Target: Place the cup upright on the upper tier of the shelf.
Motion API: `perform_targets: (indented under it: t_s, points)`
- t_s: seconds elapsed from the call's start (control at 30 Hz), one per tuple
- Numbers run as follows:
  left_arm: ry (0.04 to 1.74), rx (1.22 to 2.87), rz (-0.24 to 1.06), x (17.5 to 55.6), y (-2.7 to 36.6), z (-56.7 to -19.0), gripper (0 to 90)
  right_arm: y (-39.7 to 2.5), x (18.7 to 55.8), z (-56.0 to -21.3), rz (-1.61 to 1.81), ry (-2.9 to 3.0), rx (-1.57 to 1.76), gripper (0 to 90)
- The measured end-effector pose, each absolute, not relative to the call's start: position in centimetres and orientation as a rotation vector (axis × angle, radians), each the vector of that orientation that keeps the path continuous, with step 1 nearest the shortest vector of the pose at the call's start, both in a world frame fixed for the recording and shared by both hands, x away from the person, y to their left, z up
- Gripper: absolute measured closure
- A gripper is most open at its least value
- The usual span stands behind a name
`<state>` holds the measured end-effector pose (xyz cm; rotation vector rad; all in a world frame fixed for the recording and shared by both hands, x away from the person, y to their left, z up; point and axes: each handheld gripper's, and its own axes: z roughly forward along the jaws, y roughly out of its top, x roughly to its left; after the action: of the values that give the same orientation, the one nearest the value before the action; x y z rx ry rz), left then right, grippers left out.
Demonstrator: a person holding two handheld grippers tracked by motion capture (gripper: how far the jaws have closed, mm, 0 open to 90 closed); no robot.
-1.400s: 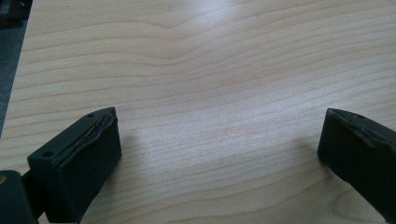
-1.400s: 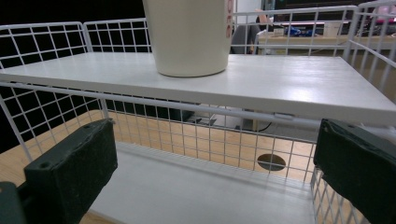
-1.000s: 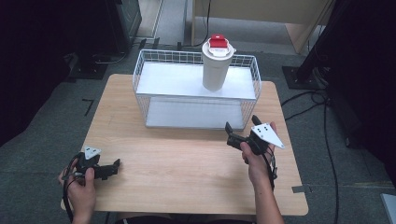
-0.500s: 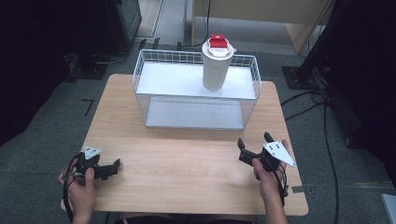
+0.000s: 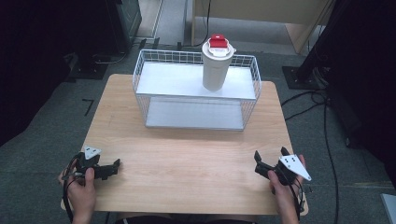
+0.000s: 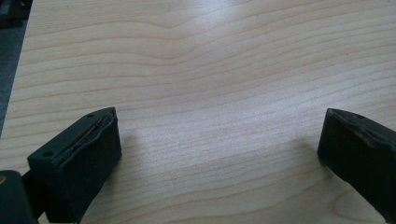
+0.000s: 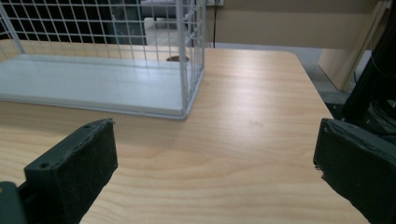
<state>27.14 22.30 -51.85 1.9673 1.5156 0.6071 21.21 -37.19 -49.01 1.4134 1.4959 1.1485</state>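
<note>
On pale woodgrain table (image 5: 187,154), white wire basket (image 5: 196,91)

In the right gripper view, the white wire-mesh rack with a flat white shelf (image 7: 93,88), ahead and left of the wide-parted black right gripper (image 7: 215,172), was cut off by the top and left edges, so its upper tier fell outside the picture. The left gripper (image 6: 217,158) had its right-hand jaw clipped by the picture's edge in its own view, the gap between the jaws crossed by bare light wooden table (image 6: 210,70). In the high view, the markings on the red lid of the white cylindrical tumbler (image 5: 215,65), far ahead of both claws, were too small to tell.
</note>
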Motion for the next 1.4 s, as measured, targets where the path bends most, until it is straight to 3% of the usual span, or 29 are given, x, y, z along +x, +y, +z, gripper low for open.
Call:
perform_targets:
  t_s: [0.73,1.0,1.4]
  points:
    - [1.516,1.967,0.607,27.1,22.3,-51.9,0.0,-43.5,16.5,-52.0,0.929,1.528,1.568,0.0]
    - [1.516,1.967,0.607,27.1,22.3,-51.9,0.0,-44.4,16.9,-53.1,0.756,1.737,1.649,0.0]
    - [1.516,1.967,0.607,27.1,22.3,-51.9,0.0,-44.5,17.2,-53.1,0.825,1.788,1.691,0.0]
